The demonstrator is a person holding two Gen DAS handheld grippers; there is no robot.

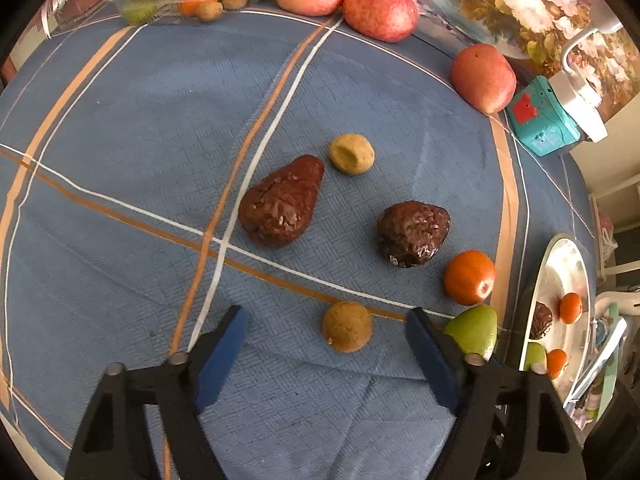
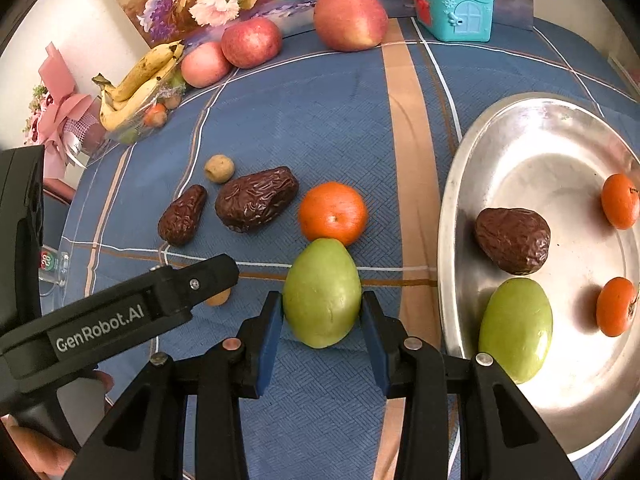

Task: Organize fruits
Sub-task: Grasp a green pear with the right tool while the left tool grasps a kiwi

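Right gripper clamps a smooth green egg-shaped fruit; left gripper wide around a round tan longan.

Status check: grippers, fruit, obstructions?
Right gripper shut on green oval fruit. Left gripper open around small tan round fruit. Orange tangerine touches green fruit.

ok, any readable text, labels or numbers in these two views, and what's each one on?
"GenRobot.AI": white lettering on the side of the left claw body, seen in the right wrist view.
Red and green label on the small clear container at the table edge: digits too small to read.
Red panel on the teal toy house: no legible text.
Nothing else readable.
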